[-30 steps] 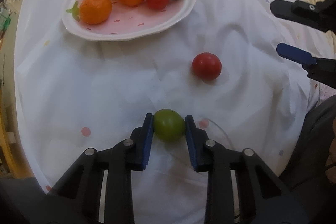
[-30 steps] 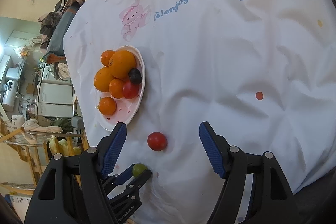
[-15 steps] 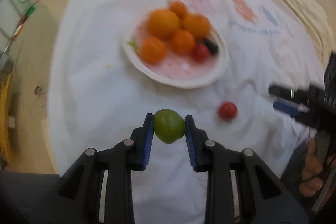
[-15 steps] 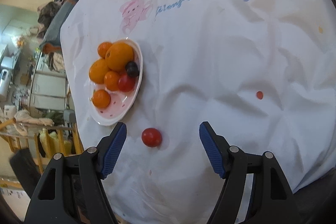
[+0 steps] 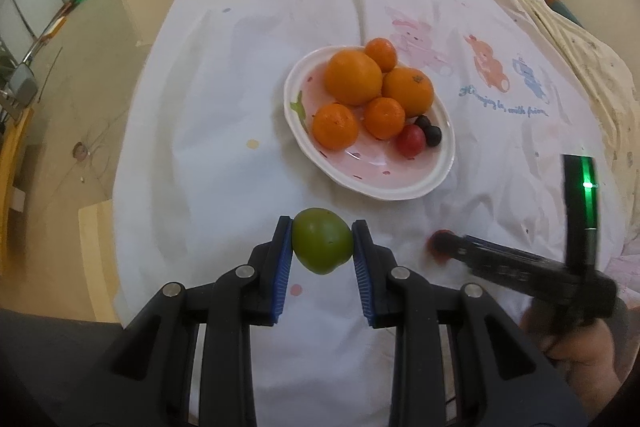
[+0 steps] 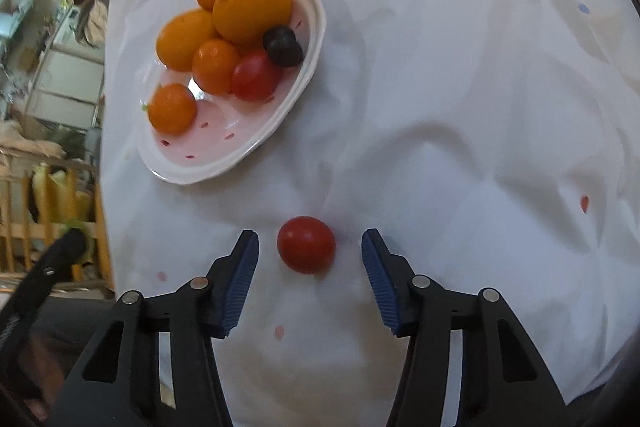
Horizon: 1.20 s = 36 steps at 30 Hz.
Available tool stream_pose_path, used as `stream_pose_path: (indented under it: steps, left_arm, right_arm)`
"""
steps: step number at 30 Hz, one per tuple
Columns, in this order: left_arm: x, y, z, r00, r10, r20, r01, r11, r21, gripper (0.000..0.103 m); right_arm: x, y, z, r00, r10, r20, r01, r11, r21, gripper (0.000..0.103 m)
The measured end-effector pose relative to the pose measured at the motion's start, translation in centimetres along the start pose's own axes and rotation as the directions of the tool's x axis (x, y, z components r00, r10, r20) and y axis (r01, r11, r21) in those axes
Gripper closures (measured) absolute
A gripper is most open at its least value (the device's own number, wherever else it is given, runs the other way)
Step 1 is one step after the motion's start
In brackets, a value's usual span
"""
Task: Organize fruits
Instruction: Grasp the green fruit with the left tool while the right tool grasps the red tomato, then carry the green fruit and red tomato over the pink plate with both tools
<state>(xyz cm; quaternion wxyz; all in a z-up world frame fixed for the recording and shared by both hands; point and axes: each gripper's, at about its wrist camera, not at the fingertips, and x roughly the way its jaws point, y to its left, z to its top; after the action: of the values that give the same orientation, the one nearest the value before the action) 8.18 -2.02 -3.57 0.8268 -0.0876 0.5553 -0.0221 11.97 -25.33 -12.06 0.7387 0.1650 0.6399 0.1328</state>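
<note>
Left wrist: left gripper (image 5: 322, 242) pinching green fruit (image 5: 322, 239); right gripper (image 6: 309, 263) spread around red tomato (image 6: 306, 244) on tablecloth (image 6: 460, 131).

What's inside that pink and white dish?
The dish holds five oranges, one red tomato and two dark grapes, piled at its far end; the near part is bare. Whatever lies beneath the pile is hidden.
</note>
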Motion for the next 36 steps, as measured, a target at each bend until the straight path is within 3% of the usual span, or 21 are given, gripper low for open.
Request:
stream_pose_path:
  steps: [5,7,8,12,25,29,31,36]
  left_arm:
    - [-0.1,-0.5,-0.1,1.000,-0.004,-0.002,0.004,1.000,0.023,0.078]
    - [-0.1,-0.5,-0.1,1.000,-0.005,-0.003,0.005,1.000,0.022,0.078]
    - [-0.1,-0.5,-0.1,1.000,-0.005,-0.003,0.005,1.000,0.021,0.078]
    - [0.0,-0.6,-0.2,1.000,0.002,0.002,-0.003,1.000,0.026,0.078]
    - [0.7,0.1,-0.5,0.998,0.064,0.012,-0.064,0.998,0.029,0.078]
    - [0.4,0.4,-0.4,0.998,0.066,0.024,-0.066,0.998,0.022,0.078]
    - [0.3,0.7,-0.2,0.999,0.049,0.018,-0.049,0.999,0.008,0.078]
    - [-0.4,0.7,0.5,0.998,0.047,0.039,-0.047,0.999,0.009,0.077]
  right_arm:
    - [0.9,0.9,-0.4,0.998,-0.052,0.024,0.053,0.997,-0.056,0.048]
    - [1.0,1.4,-0.7,0.995,-0.095,0.035,0.098,0.990,-0.103,0.058]
    - [0.9,1.6,-0.8,0.991,-0.123,0.045,0.128,0.984,-0.125,0.069]
    - [0.5,1.8,-1.1,0.989,-0.129,0.079,0.138,0.981,-0.133,0.070]
    - [-4.5,-0.9,-1.4,0.985,-0.005,0.171,0.004,1.000,0.004,0.070]
    - [-6.7,-2.3,-1.2,0.972,0.014,0.236,-0.033,0.997,0.074,0.070]
    - [-8.2,-2.8,-0.9,0.959,-0.014,0.284,-0.013,0.996,0.093,0.070]
    - [-10.4,-2.9,0.0,0.936,0.001,0.353,-0.030,0.997,0.077,0.070]
